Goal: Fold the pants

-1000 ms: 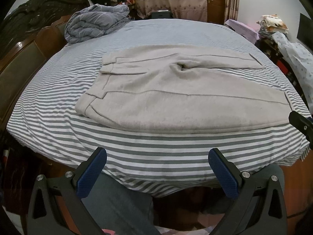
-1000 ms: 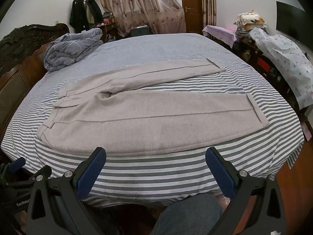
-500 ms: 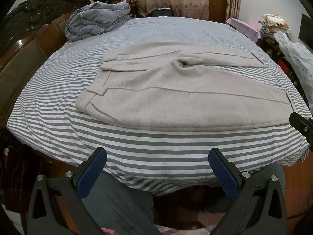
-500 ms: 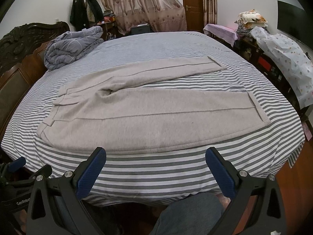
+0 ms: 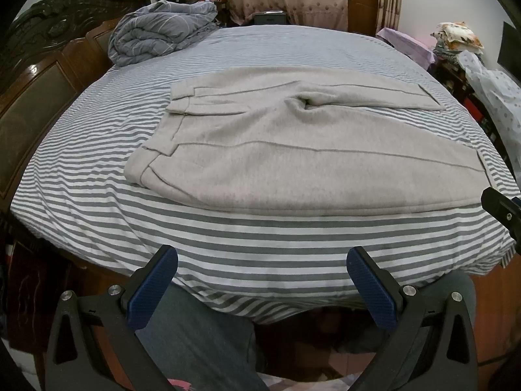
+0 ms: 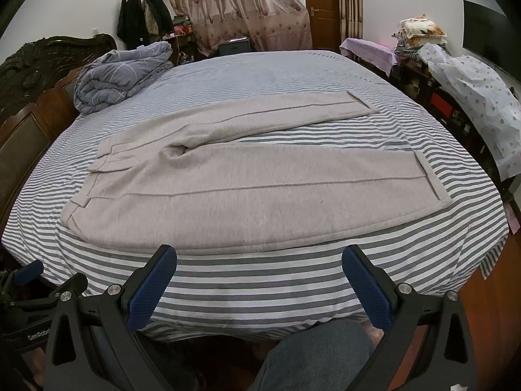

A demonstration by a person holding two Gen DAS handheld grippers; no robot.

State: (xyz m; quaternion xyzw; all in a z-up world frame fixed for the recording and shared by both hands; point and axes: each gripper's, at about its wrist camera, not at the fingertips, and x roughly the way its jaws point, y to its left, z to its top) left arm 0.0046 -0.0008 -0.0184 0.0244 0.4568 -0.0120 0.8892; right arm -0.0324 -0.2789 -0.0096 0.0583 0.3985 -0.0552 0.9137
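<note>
Light grey fleece pants [image 5: 293,150] lie flat and unfolded on the grey-and-white striped bed sheet [image 5: 260,247], waistband toward the dark carved wooden headboard [image 5: 49,75], legs spread apart. The left gripper [image 5: 262,280] and right gripper [image 6: 259,277] hover at the near bed edge, blue-padded jaws wide, holding nothing. A rumpled blue-grey quilt [image 6: 120,78] sits at the far corner, apparently against the headboard.

Pants [image 5: 276,150]: spread flat on the bed [image 5: 228,244], waistband toward the headboard [image 5: 35,110] at left, both legs running right, one behind the other. Rolled duvet [image 5: 162,32]: far left corner of the bed, beside the headboard. Cluttered shelving [image 6: 456,97]: along the bed's right side. Curtains [image 6: 241,9]: behind the bed.
</note>
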